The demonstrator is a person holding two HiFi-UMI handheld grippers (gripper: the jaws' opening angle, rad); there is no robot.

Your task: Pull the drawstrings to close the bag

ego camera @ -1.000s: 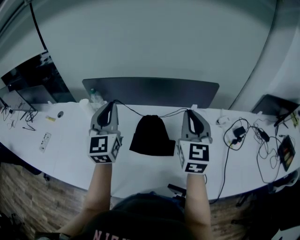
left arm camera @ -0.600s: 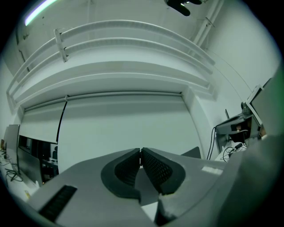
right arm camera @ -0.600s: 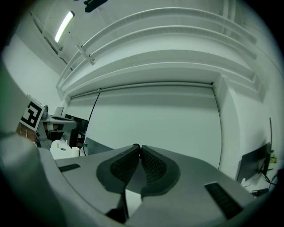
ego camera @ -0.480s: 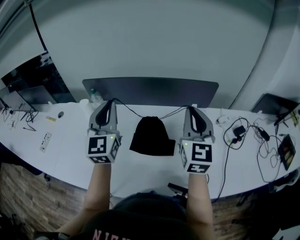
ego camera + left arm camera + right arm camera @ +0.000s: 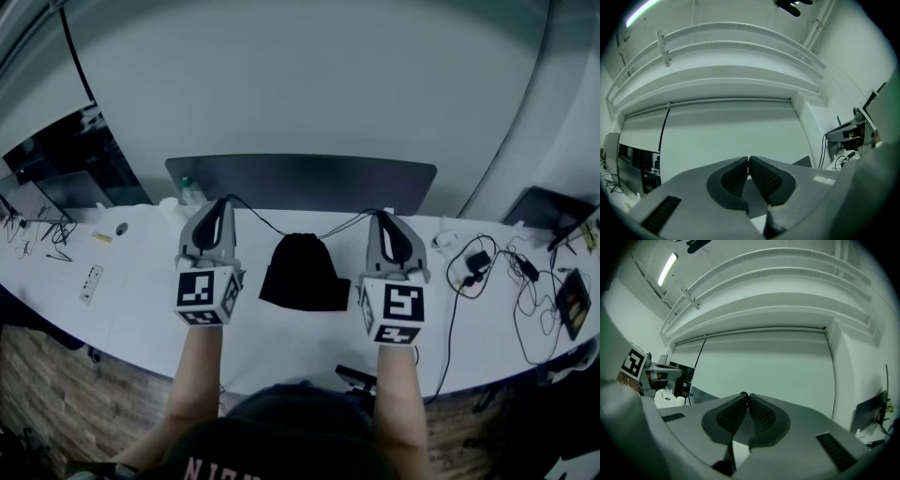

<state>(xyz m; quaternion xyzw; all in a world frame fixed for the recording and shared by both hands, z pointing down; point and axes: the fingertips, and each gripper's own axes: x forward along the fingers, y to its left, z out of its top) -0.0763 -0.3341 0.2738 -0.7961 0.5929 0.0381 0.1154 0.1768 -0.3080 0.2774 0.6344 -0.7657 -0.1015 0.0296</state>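
Note:
A black drawstring bag [image 5: 302,272] lies on the white table [image 5: 141,281] between my two grippers, its top bunched at the far end. A thin black drawstring [image 5: 258,218] runs from the bag's top to my left gripper [image 5: 223,201], whose jaws are shut on it. Another drawstring [image 5: 345,225] stretches to my right gripper [image 5: 380,215], also shut on its end. Both cords look taut. In the left gripper view the left gripper [image 5: 748,160] points at a blank wall with pads pressed together. In the right gripper view the right gripper [image 5: 747,394] does the same, with a dark bit of cord at its tips.
A dark panel [image 5: 300,183] stands along the table's far edge. Loose cables [image 5: 487,267] and a dark device [image 5: 573,302] clutter the right end. A white remote [image 5: 90,283] lies at the left, and a bottle [image 5: 190,193] stands behind the left gripper.

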